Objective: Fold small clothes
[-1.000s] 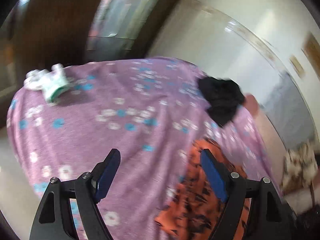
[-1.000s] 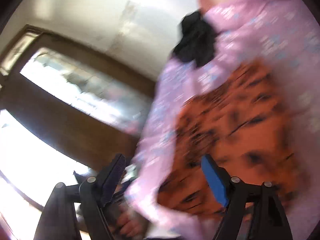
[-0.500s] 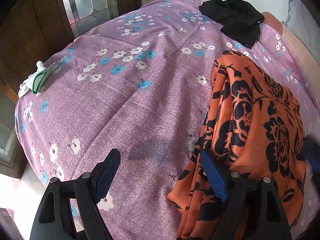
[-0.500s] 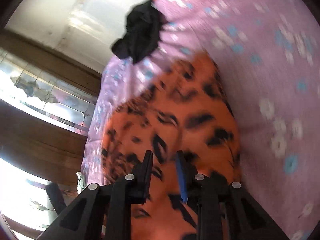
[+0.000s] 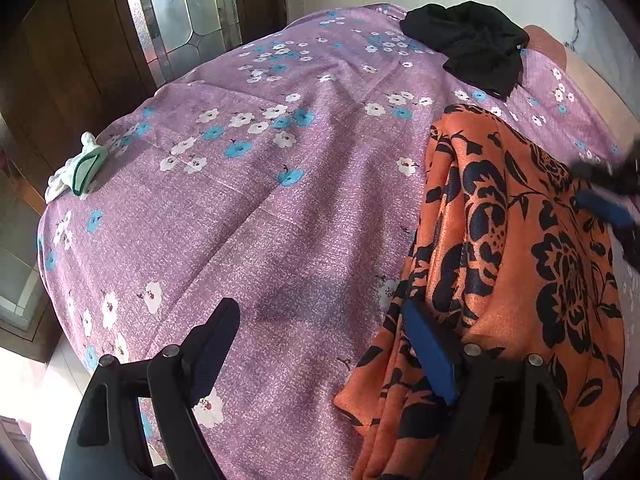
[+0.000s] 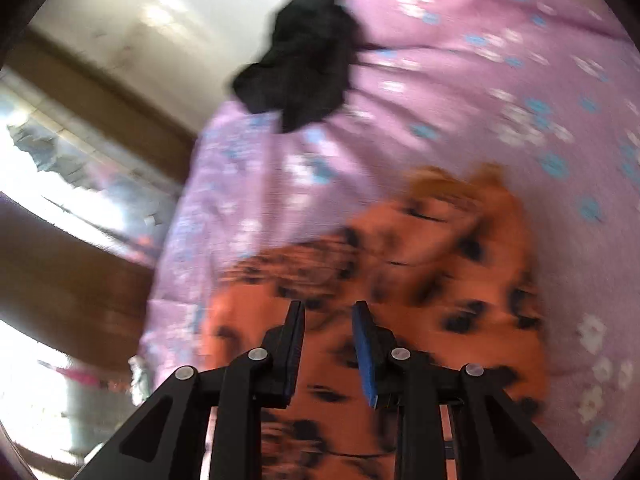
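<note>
An orange cloth with a black flower print lies crumpled on the right side of a bed under a purple flowered sheet. My left gripper stands wide open just above the sheet. Its right finger is over the cloth's left edge and its left finger is over bare sheet. The right view is blurred. In it my right gripper hovers over the orange cloth, jaws at a narrow gap with nothing pinched between them. That gripper also shows at the right edge of the left view.
A black garment lies bunched at the far end of the bed, and it is also in the right view. A small white and green garment sits at the left edge. Wooden doors with glass panes stand beyond the bed.
The left gripper tipped down toward the bed, then stayed put, still wide open. The right gripper's jaws narrowed from wide to a small gap as it travelled over the orange cloth.
</note>
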Action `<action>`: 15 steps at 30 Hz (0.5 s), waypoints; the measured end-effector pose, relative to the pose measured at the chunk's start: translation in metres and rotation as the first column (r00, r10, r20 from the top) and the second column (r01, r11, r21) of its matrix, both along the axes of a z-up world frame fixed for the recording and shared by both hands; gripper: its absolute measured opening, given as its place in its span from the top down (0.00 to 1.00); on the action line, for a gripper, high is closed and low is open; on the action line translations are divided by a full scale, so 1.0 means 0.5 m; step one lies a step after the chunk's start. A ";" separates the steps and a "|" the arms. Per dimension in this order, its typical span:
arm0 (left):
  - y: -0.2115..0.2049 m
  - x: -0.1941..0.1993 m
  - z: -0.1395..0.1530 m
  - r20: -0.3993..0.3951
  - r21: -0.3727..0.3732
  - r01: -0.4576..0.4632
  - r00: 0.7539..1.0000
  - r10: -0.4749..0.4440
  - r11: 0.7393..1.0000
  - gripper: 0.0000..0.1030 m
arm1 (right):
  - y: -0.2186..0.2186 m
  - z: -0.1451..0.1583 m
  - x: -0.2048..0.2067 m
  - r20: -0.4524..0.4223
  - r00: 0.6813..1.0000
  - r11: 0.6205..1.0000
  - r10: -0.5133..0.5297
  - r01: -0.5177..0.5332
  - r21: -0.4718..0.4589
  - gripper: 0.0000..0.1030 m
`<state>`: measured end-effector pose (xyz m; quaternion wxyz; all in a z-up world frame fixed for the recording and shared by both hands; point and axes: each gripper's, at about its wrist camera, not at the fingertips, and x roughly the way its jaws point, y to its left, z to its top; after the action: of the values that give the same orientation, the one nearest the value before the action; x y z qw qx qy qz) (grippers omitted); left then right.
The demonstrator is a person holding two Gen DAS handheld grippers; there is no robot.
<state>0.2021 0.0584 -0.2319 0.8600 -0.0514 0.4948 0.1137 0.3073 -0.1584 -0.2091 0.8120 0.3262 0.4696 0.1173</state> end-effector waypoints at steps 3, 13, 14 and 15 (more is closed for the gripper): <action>0.000 0.000 -0.001 0.005 0.003 -0.008 1.000 0.008 1.000 0.18 | 0.051 0.002 0.019 0.027 0.997 0.996 0.076 -0.078 0.046 0.73; 0.007 0.004 -0.008 0.001 -0.006 -0.022 1.000 0.022 1.000 0.14 | 0.119 -0.064 0.075 -0.016 0.994 0.994 0.109 -0.109 0.005 0.72; 0.007 0.004 -0.008 0.000 -0.007 -0.020 1.000 0.020 1.000 0.14 | 0.113 -0.052 0.066 -0.019 0.993 0.993 0.118 -0.118 0.002 0.72; 0.008 0.005 -0.009 -0.001 -0.009 -0.019 1.000 0.019 1.000 0.14 | 0.101 -0.041 0.050 -0.016 0.993 0.993 0.114 -0.113 0.031 0.71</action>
<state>0.2047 0.0624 -0.2363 0.8584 -0.0598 0.4952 0.1198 0.3323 -0.1080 -0.2294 0.7949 0.3121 0.4926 0.1676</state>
